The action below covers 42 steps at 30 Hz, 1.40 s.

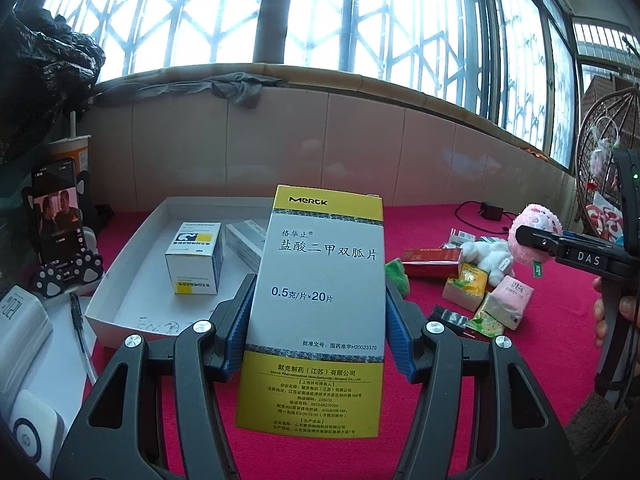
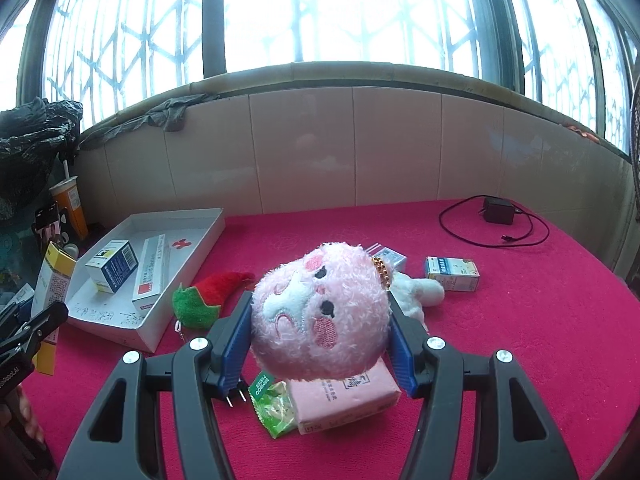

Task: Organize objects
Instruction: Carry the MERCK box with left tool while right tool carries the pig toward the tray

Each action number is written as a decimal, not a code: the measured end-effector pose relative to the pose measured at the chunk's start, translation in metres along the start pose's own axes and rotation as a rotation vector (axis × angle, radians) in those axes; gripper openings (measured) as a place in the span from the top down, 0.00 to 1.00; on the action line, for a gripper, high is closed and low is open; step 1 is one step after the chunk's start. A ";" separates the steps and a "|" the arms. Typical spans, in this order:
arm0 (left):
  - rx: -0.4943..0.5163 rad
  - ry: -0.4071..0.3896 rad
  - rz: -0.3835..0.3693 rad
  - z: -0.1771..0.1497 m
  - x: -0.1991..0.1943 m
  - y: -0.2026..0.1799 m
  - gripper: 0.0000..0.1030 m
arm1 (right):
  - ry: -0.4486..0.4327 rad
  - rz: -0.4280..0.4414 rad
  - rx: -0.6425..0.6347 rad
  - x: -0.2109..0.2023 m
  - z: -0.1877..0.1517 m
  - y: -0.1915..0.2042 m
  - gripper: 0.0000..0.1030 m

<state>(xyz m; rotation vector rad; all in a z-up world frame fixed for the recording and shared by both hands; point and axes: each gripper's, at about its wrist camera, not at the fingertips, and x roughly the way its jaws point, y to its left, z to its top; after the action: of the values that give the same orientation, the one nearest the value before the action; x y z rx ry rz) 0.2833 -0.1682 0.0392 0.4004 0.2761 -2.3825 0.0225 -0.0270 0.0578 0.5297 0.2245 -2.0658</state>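
Left wrist view showed the left gripper (image 1: 318, 312) pinching a tall Merck medicine box (image 1: 318, 304) upright above the red cloth (image 1: 540, 340), just right of the white tray (image 1: 120, 280), which already held a small medicine box (image 1: 195, 258) and a long carton (image 1: 244, 244). The right gripper (image 2: 320, 332) squeezed the pink plush head (image 2: 320, 312) over a pink tissue pack (image 2: 344, 400). Risk, as I judged it: the tall box, held only by its edges, might twist or knock the small box when set down; the soft plush could slip free.
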 end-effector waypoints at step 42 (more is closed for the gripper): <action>-0.104 0.134 0.200 0.078 0.049 0.107 0.43 | 0.166 0.374 -0.231 0.075 0.054 0.163 0.41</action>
<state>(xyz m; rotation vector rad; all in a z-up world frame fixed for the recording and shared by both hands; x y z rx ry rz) 0.3039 -0.3005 0.0847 0.5151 0.4006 -2.1393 0.1123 -0.1900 0.0806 0.5546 0.4229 -1.6110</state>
